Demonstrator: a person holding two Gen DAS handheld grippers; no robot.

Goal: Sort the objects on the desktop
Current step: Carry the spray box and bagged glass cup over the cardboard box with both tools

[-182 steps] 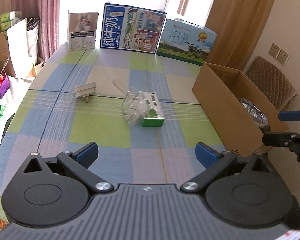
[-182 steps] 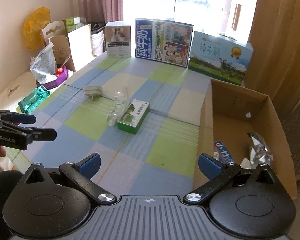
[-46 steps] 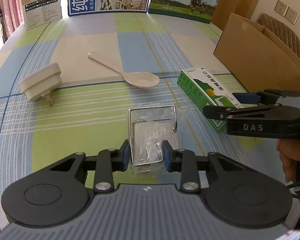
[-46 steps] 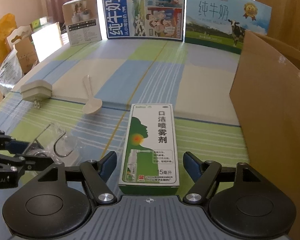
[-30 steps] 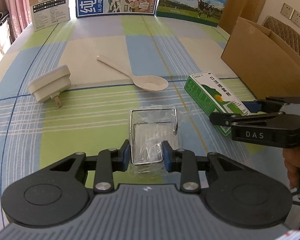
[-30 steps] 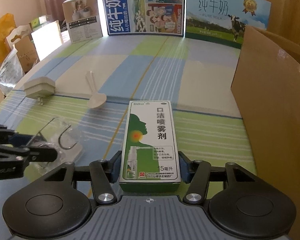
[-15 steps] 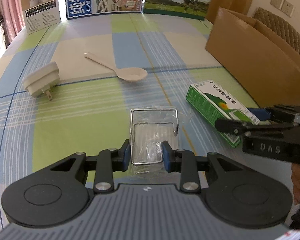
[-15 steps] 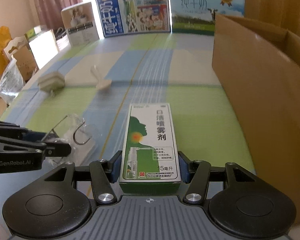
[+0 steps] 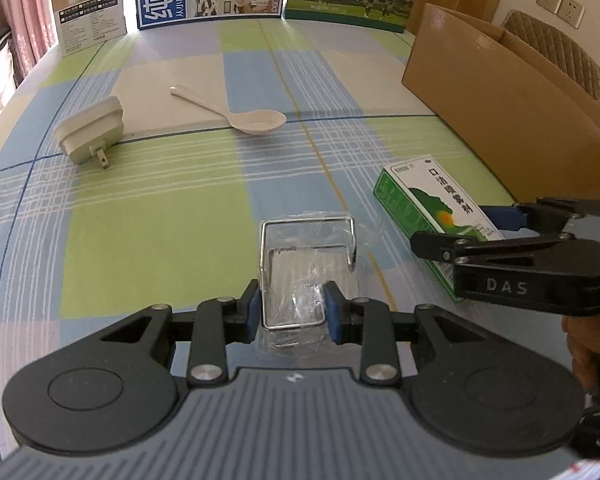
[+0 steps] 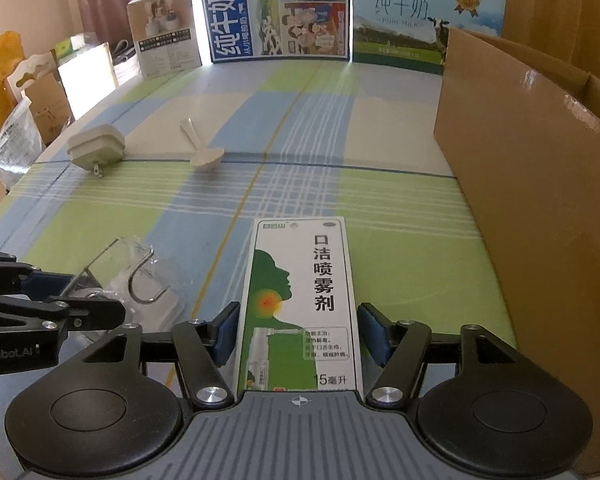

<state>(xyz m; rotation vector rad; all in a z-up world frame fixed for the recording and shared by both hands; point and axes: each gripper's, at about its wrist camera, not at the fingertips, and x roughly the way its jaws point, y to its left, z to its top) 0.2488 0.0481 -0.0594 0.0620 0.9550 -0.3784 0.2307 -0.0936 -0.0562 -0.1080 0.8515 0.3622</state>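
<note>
Two tools, two pickups, with the cardboard box waiting at the right edge.

Nearest, the left tool (image 9: 292,312) pinches a clear plastic packet with a wire hook (image 9: 306,264), pads pressed on its sides just above the tabletop (image 9: 148,240). The right tool (image 10: 300,334) straddles the green spray carton (image 10: 300,304); its jaws have just been opening, and a slight gap shows at each pad, so the carton looks loosely held at best. I would close firmly on the long sides before lifting, then clear the wall of the cardboard box (image 10: 532,200). Farther off lie a spoon (image 9: 244,114) and a plug adapter (image 9: 90,132), still unsorted.
</note>
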